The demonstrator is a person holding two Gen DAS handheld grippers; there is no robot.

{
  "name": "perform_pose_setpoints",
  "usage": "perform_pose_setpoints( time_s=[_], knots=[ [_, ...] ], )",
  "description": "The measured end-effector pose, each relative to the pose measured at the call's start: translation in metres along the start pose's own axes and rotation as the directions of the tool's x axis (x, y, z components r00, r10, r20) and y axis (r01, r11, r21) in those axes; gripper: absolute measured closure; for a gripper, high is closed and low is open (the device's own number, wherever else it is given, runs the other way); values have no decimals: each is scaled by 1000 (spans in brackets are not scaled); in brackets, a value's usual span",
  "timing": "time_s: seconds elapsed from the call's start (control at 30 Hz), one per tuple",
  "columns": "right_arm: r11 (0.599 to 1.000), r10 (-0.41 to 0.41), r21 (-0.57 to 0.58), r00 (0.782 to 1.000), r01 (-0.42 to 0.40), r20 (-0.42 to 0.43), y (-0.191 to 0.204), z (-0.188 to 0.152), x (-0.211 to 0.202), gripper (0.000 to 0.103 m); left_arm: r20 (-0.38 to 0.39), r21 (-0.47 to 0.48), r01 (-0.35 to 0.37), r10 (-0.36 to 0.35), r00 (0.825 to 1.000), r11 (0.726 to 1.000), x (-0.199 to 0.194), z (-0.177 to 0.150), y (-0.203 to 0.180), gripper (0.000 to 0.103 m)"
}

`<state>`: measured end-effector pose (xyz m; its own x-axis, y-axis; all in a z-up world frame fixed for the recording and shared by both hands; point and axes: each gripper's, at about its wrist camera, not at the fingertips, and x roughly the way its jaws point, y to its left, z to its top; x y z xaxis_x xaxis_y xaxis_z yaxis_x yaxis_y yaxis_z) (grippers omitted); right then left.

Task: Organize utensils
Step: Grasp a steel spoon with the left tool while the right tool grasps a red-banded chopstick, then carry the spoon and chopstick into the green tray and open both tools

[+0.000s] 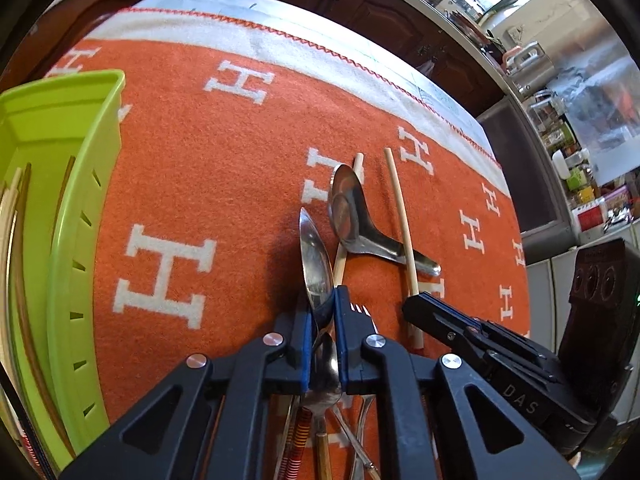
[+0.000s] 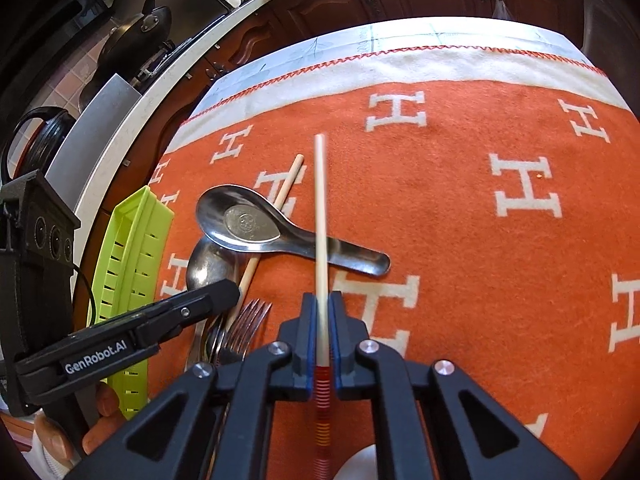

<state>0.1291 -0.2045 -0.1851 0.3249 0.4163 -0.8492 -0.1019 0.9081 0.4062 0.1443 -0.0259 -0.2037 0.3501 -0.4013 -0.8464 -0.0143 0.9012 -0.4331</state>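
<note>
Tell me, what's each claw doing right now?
Left gripper shut on spoon. Right gripper shut on chopstick, which crosses the ladle handle. Green basket off to the left, some chopsticks already inside.

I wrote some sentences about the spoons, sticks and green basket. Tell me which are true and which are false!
1. The left gripper pinches a metal spoon. True.
2. The right gripper is open and holds nothing. False: it is shut on a chopstick.
3. The green basket is blue. False: it is lime green.
4. The soup spoon lies on the orange cloth. True.
5. The soup spoon is inside the basket. False: it is out on the cloth.
</note>
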Motion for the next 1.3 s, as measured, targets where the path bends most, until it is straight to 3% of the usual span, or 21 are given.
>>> perform_pose_setpoints(
  time_s=[0.4,0.67,0.83,0.97,1.23,1.3],
  knots=[
    [993,90,79,996,-92,28,2,-10,-27,97,48,25,45,-47,998,999,-40,-11,6,100],
    [985,165,48,985,-167,47,32,-19,-54,97,122,56,64,-71,990,996,-104,-23,5,100],
    [977,214,-7,976,-214,25,73,-25,-60,97,185,67,-8,-5,983,998,-154,-28,16,100],
    [966,253,-47,968,-253,-5,107,-28,-57,97,249,40,-90,77,965,995,-189,-30,38,100],
    [956,283,-54,956,-288,-80,159,-27,-28,97,286,0,-156,150,947,988,-213,-26,81,100],
    [957,281,-45,954,-286,-103,168,-27,-17,97,267,0,-170,164,950,985,-207,-23,89,99]
  ],
)
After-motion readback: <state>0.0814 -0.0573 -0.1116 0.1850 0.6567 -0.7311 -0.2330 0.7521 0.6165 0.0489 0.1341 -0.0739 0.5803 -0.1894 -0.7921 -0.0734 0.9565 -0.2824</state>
